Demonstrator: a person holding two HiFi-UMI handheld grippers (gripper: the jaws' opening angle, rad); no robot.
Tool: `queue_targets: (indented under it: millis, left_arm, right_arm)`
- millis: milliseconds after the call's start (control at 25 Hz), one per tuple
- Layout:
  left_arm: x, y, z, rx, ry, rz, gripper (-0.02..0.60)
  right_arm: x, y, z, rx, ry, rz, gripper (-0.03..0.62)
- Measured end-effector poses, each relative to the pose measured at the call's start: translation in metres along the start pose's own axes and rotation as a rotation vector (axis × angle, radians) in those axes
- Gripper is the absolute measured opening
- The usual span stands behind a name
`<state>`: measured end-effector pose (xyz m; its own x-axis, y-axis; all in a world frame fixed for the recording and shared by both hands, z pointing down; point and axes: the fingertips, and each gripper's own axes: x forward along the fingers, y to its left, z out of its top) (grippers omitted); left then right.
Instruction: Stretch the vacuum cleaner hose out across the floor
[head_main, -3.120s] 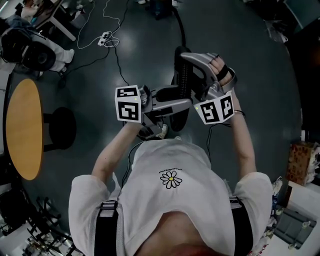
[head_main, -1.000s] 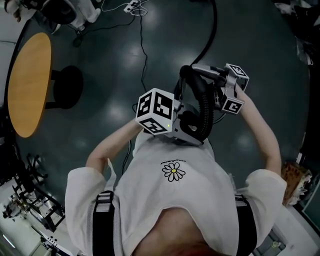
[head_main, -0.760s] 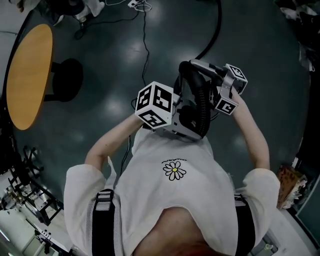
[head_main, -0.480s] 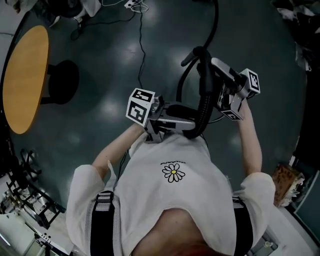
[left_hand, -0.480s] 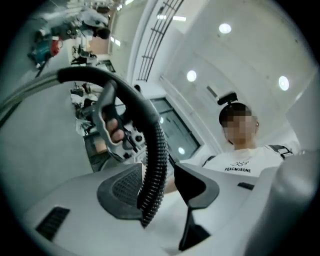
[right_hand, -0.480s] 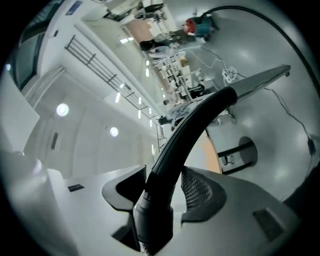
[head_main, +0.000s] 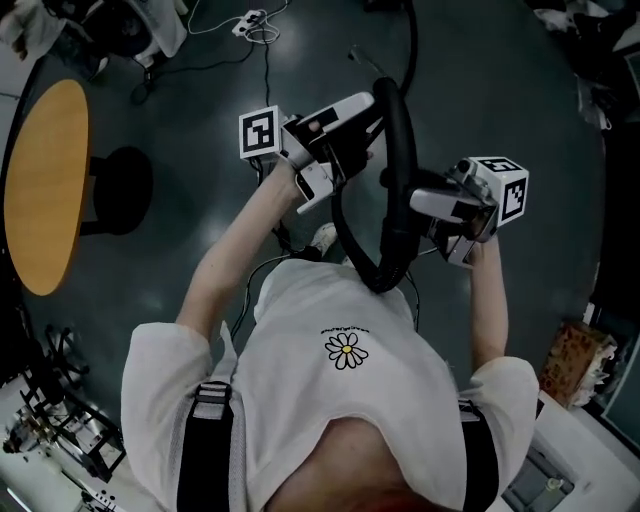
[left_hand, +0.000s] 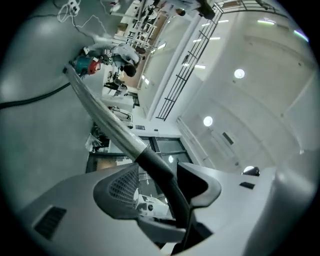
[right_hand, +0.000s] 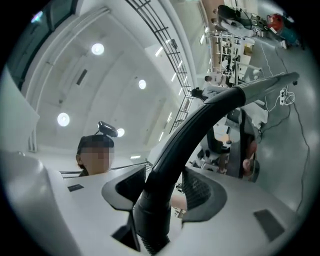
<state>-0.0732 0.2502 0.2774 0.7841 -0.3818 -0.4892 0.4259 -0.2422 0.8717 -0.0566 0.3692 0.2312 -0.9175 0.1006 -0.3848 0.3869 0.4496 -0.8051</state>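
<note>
One black hose (head_main: 398, 160) is held in the air in front of a standing person (head_main: 340, 400), above the dark floor (head_main: 200, 230). It is looped from the waist, past both hands, and trailed to the top edge of the head view. Two grippers are seen, each fitted with one marker cube.

The left gripper (head_main: 360, 125) is raised at the upper left of the loop. In the left gripper view its jaws (left_hand: 160, 180) are spread and have just been opening. The black end of the hose (left_hand: 160, 172) is set between them, laid against one pad, with a gap shown at the other. One bare metal tube (left_hand: 100, 112) is joined to that end.

The right gripper (head_main: 425, 210) is held at the right of the loop. Its jaws (right_hand: 162, 187) have been easing slightly wider but are seen pinching the hose (right_hand: 200, 125) at its ribbed cuff, with both pads pressed on it.

One oval wooden worktop (head_main: 45, 185) is seen at the left edge, and one power strip (head_main: 245, 20) is left on the floor at the top.
</note>
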Motion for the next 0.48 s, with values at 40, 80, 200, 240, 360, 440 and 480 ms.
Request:
queue_targets:
  millis: [40,80,200,240,360,440,480]
  left_arm:
    - [0.009,0.003,0.001,-0.026,0.004,0.005,0.224]
    - [0.013,0.007,0.001,-0.052,0.005,0.021,0.225]
    - [0.014,0.025,-0.005,-0.178,-0.004,0.056,0.224]
    - [0.013,0.03,-0.005,-0.223,-0.01,0.057,0.229]
    - [0.014,0.044,-0.004,-0.328,-0.03,0.07,0.229]
    - [0.023,0.049,-0.004,-0.359,-0.006,0.075,0.229]
    - [0.03,0.048,-0.004,-0.362,0.025,0.064,0.229]
  right_arm:
    - [-0.004,0.001,0.0,0.006,-0.014,0.01,0.213]
    - [-0.008,0.002,0.001,0.011,-0.03,0.017,0.22]
    - [-0.011,0.001,-0.002,-0.002,-0.031,-0.006,0.231]
    - [-0.008,-0.001,-0.003,-0.015,-0.018,-0.023,0.236]
    - [-0.004,-0.008,-0.007,-0.057,0.026,-0.083,0.247]
    - [-0.005,-0.009,-0.008,-0.088,0.048,-0.121,0.247]
    - [-0.005,-0.008,-0.008,-0.108,0.061,-0.135,0.247]
